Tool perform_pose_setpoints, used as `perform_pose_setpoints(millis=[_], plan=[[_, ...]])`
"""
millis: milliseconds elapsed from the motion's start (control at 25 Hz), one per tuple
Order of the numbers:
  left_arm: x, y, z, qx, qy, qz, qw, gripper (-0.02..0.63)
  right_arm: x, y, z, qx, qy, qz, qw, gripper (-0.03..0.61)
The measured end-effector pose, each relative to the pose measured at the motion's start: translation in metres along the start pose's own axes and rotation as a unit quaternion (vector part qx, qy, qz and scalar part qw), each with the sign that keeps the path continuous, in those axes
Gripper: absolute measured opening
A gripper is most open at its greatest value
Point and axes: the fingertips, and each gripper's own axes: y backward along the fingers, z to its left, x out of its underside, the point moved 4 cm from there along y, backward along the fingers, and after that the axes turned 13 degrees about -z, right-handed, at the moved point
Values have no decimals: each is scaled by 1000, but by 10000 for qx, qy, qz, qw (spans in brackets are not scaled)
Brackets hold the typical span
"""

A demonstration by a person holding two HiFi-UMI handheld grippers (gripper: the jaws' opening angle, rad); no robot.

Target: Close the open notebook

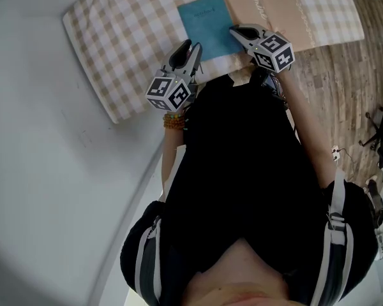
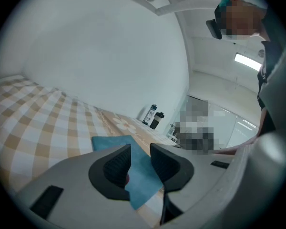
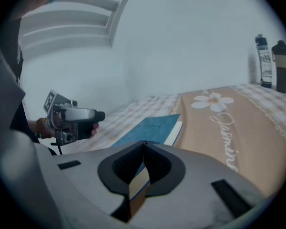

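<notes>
The notebook [image 1: 204, 23] lies shut and flat on the bed, blue cover up, on the checked blanket [image 1: 124, 40] just left of the tan band [image 3: 229, 123]. There is a small line of print near the far end of its cover, too small for you to read. In your right gripper view the white page edges show along the notebook's right side. On the tan band a white flower [image 3: 212, 101] sits above cursive writing [image 3: 227, 133] that reads "Jasmine". Your left gripper [image 1: 193, 48] is at the notebook's near left corner with its jaws wide apart; through the gap you see the blue cover, and the pads are not pressing on it. Your right gripper [image 1: 235, 32] is at the near right corner, jaws closed tip to tip, the tips just over the cover's edge; whether they touch it cannot be told. Far along the bed, against the white wall, stand two bottles: a dark-capped one with a pale label [image 3: 263, 61] and, just right of it, a dark one [image 3: 280, 66]. The print on that label is too small to read.
</notes>
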Motion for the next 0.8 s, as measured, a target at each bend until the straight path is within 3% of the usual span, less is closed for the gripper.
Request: perform_pose_setpoints(millis=[240, 440, 800], plan=[[-16, -10, -6, 112, -290, -61, 9995, 118, -56, 30, -9, 149, 105, -884, 9959, 8], [-38, -20, -14, 134, -840, -184, 9962, 118, -109, 50, 1, 235, 612, -1591, 9851, 8], [-116, -41, -47, 1, -1927, -1097, 9751, 118, -194, 70, 33, 426, 1418, -2732, 9505, 6]])
